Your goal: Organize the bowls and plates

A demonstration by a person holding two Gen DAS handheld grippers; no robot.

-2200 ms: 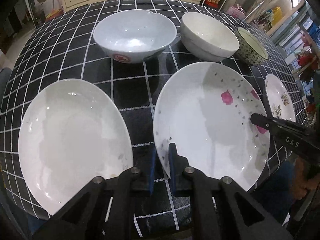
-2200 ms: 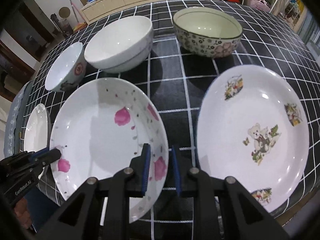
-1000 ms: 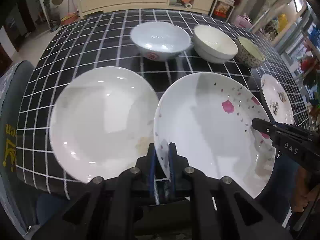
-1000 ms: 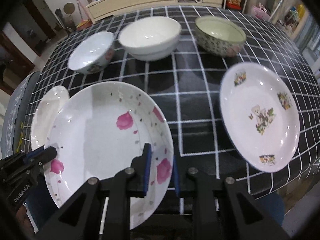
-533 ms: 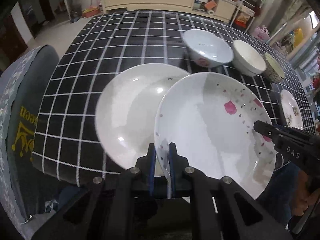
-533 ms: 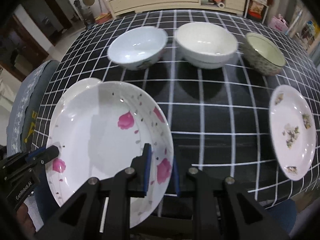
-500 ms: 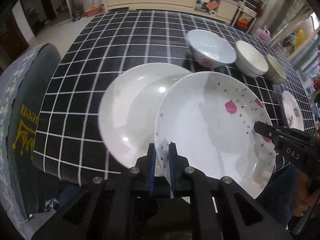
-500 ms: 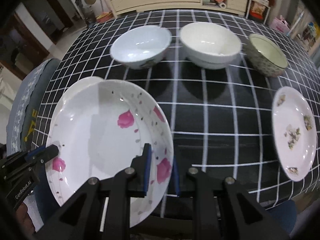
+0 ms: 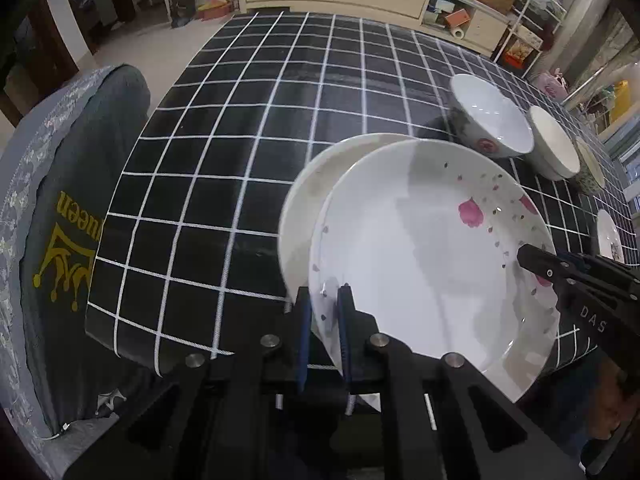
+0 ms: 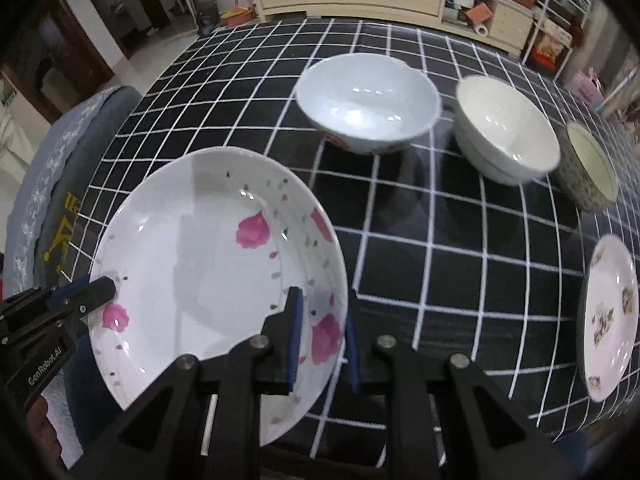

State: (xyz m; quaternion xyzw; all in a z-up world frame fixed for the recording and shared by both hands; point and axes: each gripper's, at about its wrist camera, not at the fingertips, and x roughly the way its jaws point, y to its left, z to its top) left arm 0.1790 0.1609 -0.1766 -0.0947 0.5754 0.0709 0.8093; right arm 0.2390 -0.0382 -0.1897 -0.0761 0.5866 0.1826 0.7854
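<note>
Both tongs, left (image 9: 323, 332) and right (image 10: 320, 336), clamp opposite rims of the rose plate (image 9: 420, 264) above the plain plate (image 9: 304, 200).

The rose-patterned plate (image 9: 432, 264), once flat on the checked tablecloth (image 9: 248, 128) between two other plates, is now lifted and carried leftward, covering most of the plain white plate (image 9: 304, 204), of which only a crescent shows at centre frame. In the right wrist view the cartoon-print plate (image 10: 608, 316) has slid from the frame's right half to its far right edge, and the three bowls sit lower and further right. A grey chair (image 9: 68, 240) now fills the left of the left wrist view
</note>
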